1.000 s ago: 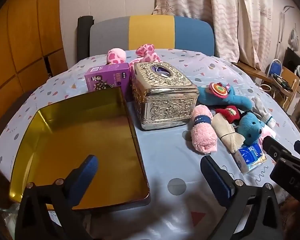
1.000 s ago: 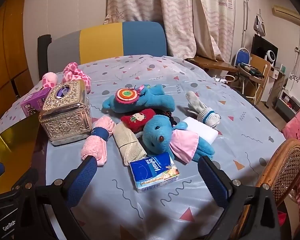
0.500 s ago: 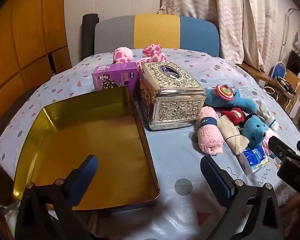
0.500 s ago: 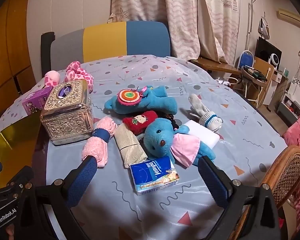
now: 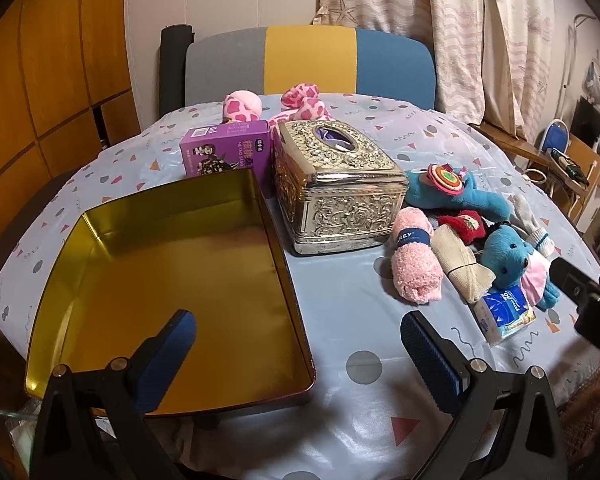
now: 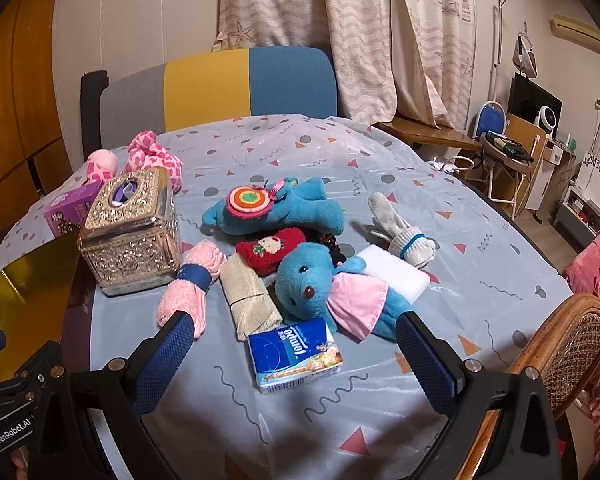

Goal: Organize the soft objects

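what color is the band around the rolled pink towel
Dark blue band, seen best in the right wrist view.

The black left gripper with blue pads (image 5: 298,344) and the matching right gripper (image 6: 294,346) both hover with jaws spread wide, holding nothing.

**Soft items clustered right of the gold tray**

Gold tray (image 5: 172,280) lies flat, open side up, nothing in it. Pink rolled towel (image 6: 192,284) with blue band lies beside beige rolled cloth (image 6: 250,300). Blue bear (image 6: 320,284) in pink dress lies on its back, partly over a white sponge (image 6: 400,272). Tissue pack (image 6: 296,354) sits just in front. Behind: red plush (image 6: 272,250), blue plush with rainbow disc (image 6: 276,210), white glove (image 6: 400,232). Pink spotted plush (image 6: 152,156) far back.
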`<action>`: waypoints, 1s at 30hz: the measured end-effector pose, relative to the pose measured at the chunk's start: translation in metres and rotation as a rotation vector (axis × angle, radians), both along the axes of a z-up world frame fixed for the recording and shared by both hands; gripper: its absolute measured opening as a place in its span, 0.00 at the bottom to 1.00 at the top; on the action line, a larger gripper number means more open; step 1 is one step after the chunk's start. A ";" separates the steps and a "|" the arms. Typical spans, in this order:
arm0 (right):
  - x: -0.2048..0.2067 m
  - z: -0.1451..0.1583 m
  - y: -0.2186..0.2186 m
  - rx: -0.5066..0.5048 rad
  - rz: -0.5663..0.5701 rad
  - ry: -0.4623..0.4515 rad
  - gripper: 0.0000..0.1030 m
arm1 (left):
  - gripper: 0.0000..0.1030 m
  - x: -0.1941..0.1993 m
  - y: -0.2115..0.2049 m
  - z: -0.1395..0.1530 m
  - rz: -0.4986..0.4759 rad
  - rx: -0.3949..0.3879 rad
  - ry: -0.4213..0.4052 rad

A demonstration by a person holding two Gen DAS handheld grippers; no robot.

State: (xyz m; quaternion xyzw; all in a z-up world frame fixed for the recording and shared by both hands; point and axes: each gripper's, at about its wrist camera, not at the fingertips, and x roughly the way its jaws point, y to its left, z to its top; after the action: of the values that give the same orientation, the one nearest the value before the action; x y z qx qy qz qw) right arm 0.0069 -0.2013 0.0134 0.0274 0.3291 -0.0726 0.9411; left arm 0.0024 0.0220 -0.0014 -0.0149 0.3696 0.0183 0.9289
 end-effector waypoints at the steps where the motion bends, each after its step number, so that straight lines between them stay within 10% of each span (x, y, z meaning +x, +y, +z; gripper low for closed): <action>1: 0.000 0.001 -0.002 -0.001 0.000 -0.004 1.00 | 1.00 0.000 0.000 0.000 -0.002 -0.002 0.001; 30: 0.012 0.001 -0.035 0.024 -0.038 0.000 1.00 | 1.00 0.011 -0.019 -0.002 -0.054 0.038 0.028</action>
State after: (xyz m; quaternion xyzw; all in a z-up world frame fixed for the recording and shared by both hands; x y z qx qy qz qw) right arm 0.0187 -0.2362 0.0143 0.0449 0.3295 -0.0866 0.9391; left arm 0.0132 0.0034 -0.0038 0.0128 0.3823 0.0001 0.9239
